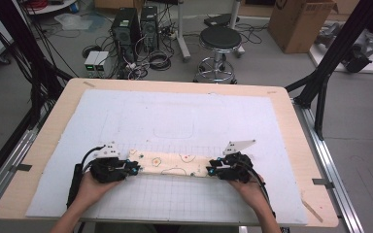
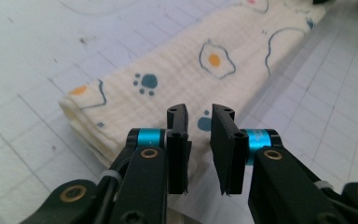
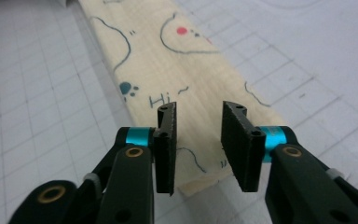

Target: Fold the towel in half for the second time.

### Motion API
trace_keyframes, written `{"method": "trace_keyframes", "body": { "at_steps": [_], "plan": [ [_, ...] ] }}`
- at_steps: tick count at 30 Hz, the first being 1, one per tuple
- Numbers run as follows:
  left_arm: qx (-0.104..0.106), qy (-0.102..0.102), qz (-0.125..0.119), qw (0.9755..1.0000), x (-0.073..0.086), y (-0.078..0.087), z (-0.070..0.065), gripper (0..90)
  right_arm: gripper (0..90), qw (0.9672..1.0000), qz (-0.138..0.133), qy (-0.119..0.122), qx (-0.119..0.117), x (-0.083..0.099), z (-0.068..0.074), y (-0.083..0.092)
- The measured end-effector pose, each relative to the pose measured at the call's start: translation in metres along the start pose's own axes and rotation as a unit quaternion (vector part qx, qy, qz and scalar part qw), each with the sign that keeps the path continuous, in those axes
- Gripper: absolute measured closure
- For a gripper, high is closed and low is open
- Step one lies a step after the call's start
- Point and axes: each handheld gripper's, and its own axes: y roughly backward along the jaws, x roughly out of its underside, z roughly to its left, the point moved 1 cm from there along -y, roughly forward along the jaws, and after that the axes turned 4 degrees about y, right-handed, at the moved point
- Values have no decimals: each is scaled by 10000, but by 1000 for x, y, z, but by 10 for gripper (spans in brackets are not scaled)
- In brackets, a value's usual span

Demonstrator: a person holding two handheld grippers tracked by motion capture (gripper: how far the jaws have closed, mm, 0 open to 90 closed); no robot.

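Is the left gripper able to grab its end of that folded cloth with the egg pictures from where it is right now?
Probably yes. The left gripper sits right at the end of the folded cloth, jaws parted with a gap between them and nothing in the way. It would likely need only a small nudge down and a squeeze.

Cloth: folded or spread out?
Folded: the cloth lies as a narrow strip, with stacked layers at its end.

Both hands down on the white gridded mat (image 1: 175,116), left gripper (image 1: 135,168) and right gripper (image 1: 210,170) at either end of the long cream printed cloth strip (image 1: 172,164) (folded flat).
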Motion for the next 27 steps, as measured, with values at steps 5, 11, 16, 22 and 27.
{"method": "trace_keyframes", "body": {
  "at_steps": [5, 11, 16, 22, 27],
  "plan": [
    [-299, 104, -71, 9995, -2, 2, 10, 754, 585, 10000, -46, -8, 23, 1, -1, 3],
    [-338, 40, 254, 9991, 5, -3, 13, 728, 561, 9995, 225, 146, 186, 4, 0, -1],
    [-249, 78, 210, 9994, 9, -2, 14, 716, 547, 9990, 296, 233, 259, 6, 1, -3],
    [-258, 21, 168, 9995, 11, -2, 13, 701, 543, 9993, 138, 235, 256, 11, 0, -3],
    [-266, -21, 132, 9996, 9, -1, 11, 654, 526, 9996, 87, 159, 208, 11, -1, -3]
  ]
}}
